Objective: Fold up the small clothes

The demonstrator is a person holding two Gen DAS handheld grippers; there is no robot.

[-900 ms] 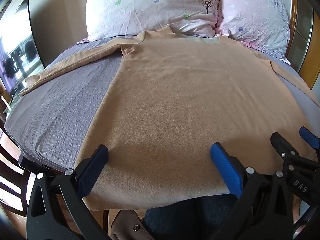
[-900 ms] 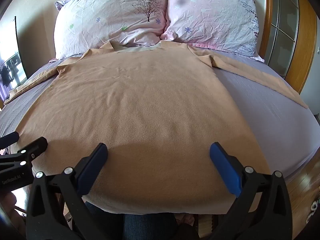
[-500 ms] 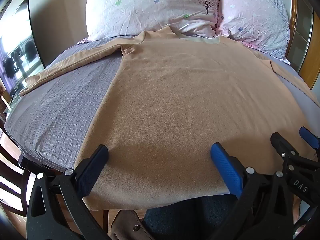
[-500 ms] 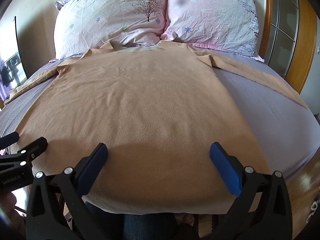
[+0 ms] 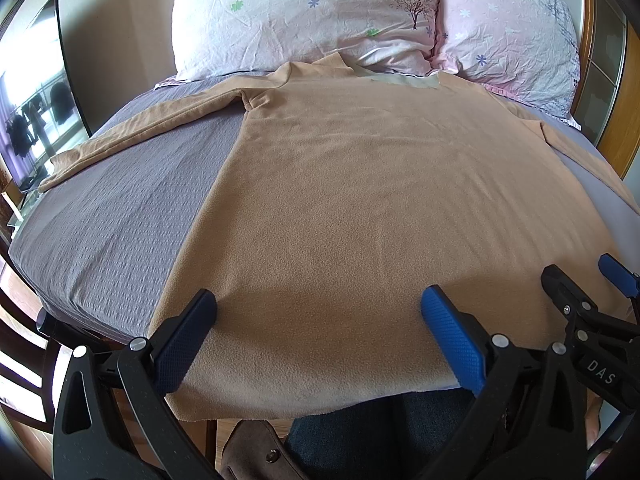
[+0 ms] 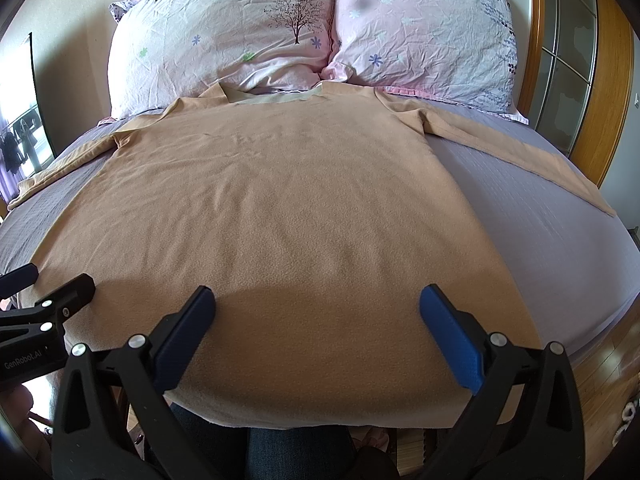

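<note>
At near hem: left gripper [image 5: 318, 330] and right gripper [image 6: 316, 330] spread apart, hovering, holding nothing | peach long-sleeve shirt [image 6: 272, 216] flat on bed [image 6: 560, 248], sleeves out, collar by pillows [image 6: 304, 28] | advice: pinch both layers at hem corners, lift evenly | legible: "DAS", "GenRobot.AI" on gripper bodies

Black plastic tongs [image 5: 318, 336] with blue textured pads [image 5: 452, 340], silver rivets, white "DAS" and "GenRobot.AI" lettering
</note>
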